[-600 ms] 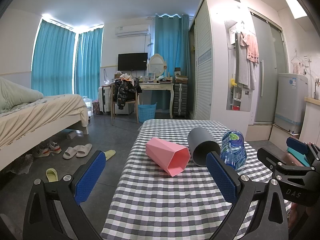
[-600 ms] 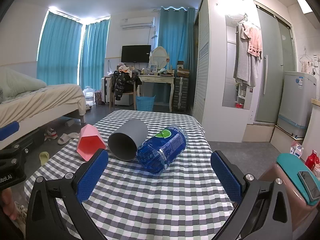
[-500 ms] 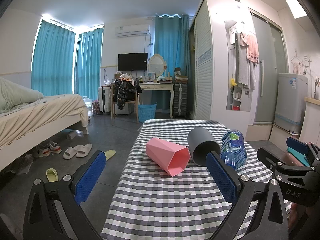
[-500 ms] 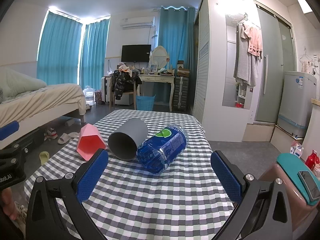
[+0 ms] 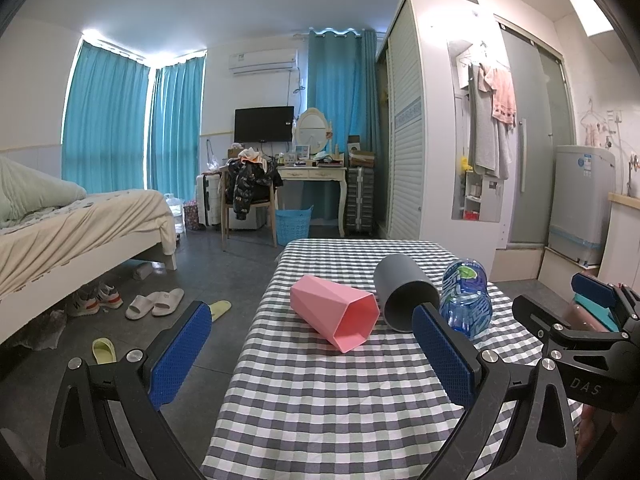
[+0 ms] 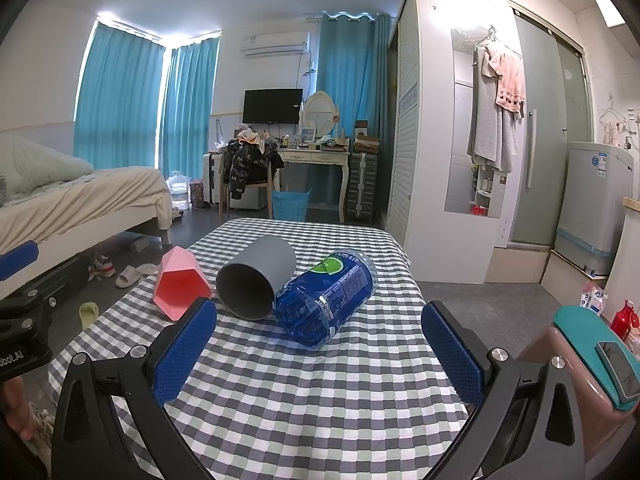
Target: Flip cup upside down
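Observation:
A pink faceted cup (image 5: 335, 311) lies on its side on the checked table (image 5: 340, 400), mouth toward me; it also shows in the right wrist view (image 6: 180, 288). A grey cup (image 5: 404, 292) lies on its side beside it, seen too in the right wrist view (image 6: 256, 282). A blue plastic bottle (image 6: 326, 298) lies against the grey cup, also in the left wrist view (image 5: 466, 300). My left gripper (image 5: 312, 352) is open and empty, short of the pink cup. My right gripper (image 6: 320, 348) is open and empty, just short of the bottle.
A pink bin with a teal lid and a phone (image 6: 600, 352) stands right of the table. A bed (image 5: 80, 224) and slippers (image 5: 154, 302) are to the left. A wardrobe (image 5: 416, 120) stands at the right.

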A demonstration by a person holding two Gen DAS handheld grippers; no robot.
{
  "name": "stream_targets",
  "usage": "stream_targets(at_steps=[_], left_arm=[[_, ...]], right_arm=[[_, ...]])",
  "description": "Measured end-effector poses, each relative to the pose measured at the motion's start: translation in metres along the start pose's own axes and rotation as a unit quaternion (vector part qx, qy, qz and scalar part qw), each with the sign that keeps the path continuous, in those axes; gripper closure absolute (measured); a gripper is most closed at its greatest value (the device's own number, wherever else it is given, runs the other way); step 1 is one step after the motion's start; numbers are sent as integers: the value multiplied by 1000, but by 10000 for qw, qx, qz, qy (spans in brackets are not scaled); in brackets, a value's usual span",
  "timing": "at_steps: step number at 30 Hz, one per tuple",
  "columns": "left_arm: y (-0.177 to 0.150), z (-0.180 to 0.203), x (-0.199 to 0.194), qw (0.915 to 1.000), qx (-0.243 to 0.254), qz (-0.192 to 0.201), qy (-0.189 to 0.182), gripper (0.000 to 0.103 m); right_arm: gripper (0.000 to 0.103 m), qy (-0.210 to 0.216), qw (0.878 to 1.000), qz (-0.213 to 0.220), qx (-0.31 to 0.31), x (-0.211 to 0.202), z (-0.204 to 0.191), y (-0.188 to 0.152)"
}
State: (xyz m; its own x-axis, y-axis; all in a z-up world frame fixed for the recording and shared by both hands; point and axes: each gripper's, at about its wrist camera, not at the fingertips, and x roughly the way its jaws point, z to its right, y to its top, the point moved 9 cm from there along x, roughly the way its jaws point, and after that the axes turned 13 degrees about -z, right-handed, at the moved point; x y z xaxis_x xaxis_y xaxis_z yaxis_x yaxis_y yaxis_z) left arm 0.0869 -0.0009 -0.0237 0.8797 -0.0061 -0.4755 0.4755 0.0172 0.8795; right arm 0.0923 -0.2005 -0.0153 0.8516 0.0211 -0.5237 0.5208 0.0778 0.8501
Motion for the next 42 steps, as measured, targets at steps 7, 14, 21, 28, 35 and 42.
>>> stream_targets(at_steps=[7,14,21,28,35,42], left_arm=[[0,0,0,10000,0,3,-3,0],[0,0,0,10000,1,5,-2,0],[0,0,0,10000,6,4,2,0],[0,0,0,10000,6,1,4,0],[0,0,0,10000,7,8,0,0],[0,0,0,10000,7,7,-2,0]], right_arm=[[0,3,10000,2,-3,0,0,0],[0,12,10000,-4,-4,5,1,1],[0,18,10000,-22,-14,5,1,0],[0,20,10000,-23,-15,6,0,-1],[0,22,10000,-22,-16,5,1,-1],[0,29,10000,-34,-17,4,1,-1]])
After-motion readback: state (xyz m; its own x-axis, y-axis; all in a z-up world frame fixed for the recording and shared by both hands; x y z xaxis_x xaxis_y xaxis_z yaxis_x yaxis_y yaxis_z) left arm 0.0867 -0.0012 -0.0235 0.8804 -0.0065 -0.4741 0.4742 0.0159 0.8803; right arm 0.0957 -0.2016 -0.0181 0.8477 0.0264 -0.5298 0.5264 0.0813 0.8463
